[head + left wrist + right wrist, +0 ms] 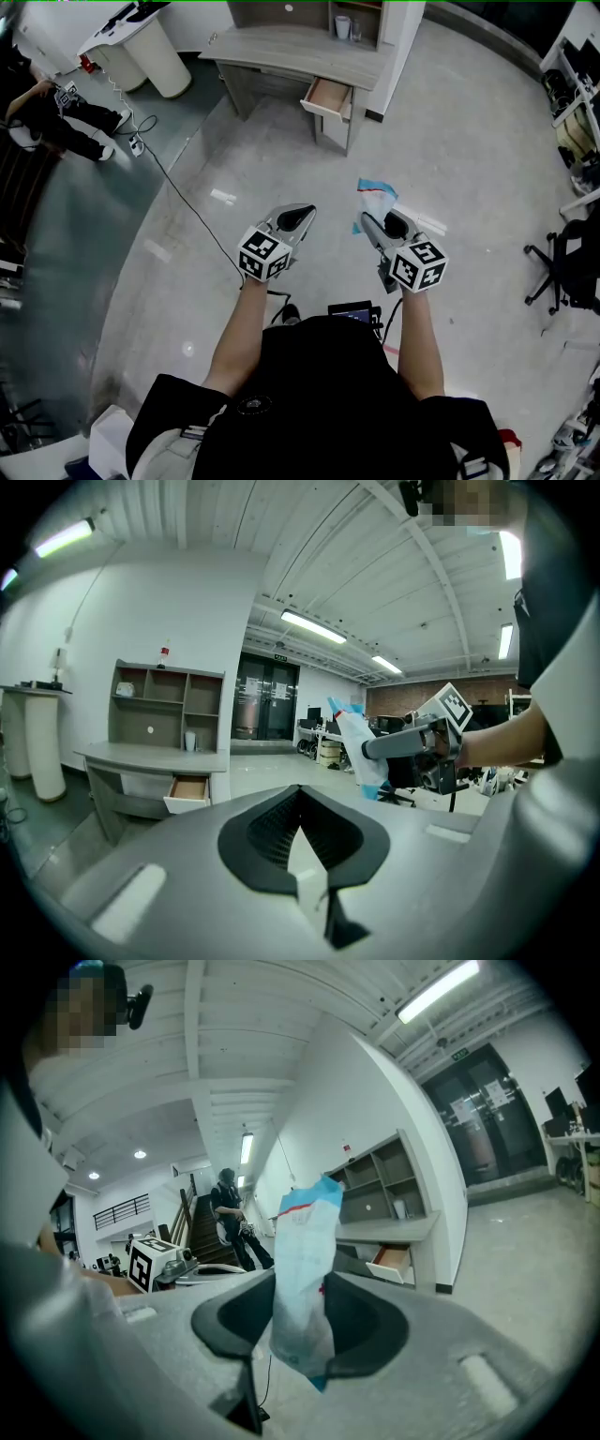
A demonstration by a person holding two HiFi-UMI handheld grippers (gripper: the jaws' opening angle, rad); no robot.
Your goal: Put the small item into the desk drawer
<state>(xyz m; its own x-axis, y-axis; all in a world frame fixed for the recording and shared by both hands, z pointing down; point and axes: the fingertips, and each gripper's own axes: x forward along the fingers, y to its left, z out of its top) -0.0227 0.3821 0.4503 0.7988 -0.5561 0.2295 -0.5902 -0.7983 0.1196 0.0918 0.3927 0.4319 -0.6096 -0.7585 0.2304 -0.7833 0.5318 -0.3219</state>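
Arms (239,328) reaching forward over floor (459,141), each holding gripper. Right gripper (373,225) clenching on packet (377,199), blue-white, sticking up between jaws. Left gripper (302,216) keeping jaws together, nothing in them. Drawer (328,97) hanging open under desk (291,47), well apart from packet, farther ahead

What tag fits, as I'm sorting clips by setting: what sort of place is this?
Probably an office or lab: a desk with an open drawer, a shelf unit and a wheeled office chair.
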